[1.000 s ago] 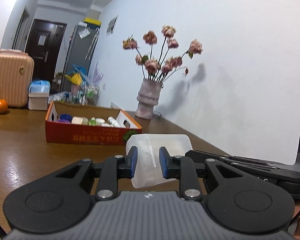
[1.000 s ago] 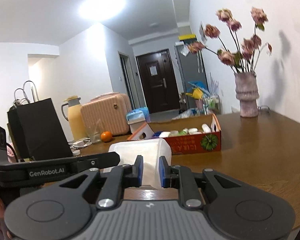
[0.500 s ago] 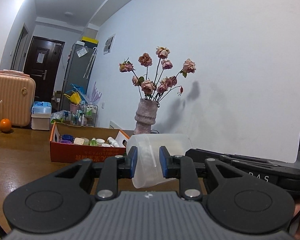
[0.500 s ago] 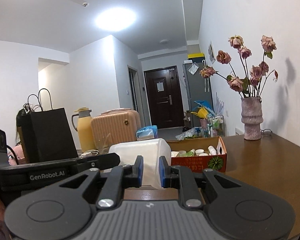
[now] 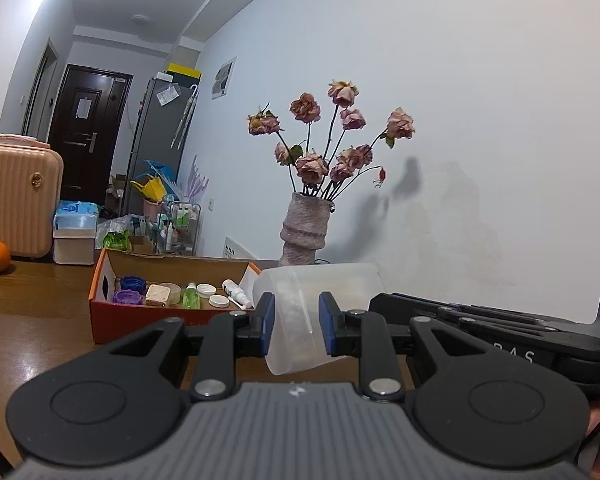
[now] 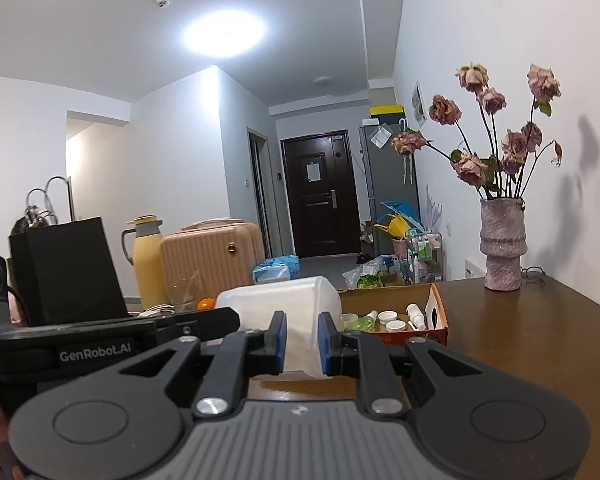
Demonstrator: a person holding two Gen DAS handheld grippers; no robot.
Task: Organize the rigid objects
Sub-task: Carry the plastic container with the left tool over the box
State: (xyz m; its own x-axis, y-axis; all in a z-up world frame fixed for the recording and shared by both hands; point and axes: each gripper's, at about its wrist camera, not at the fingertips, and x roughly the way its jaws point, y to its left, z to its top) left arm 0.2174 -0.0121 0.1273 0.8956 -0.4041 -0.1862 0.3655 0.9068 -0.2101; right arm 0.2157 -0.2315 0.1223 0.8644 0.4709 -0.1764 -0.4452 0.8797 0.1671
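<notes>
Both tools, the left tool [image 5: 296, 322] and the right tool [image 6: 302, 340], pinch opposite sides of a translucent plastic tub [image 5: 320, 300] at lower centre of frame, sharing its bulk above the counter [image 6: 540, 336], apparently bound for sorting near the cardboard box [image 5: 140, 316] of small bottles.

Both wrist views low, near tabletop, facing down table; share cardboard box [image 5: 172, 316] [image 6: 396, 320], vase [image 5: 304, 228] [image 6: 502, 244], door.
</notes>
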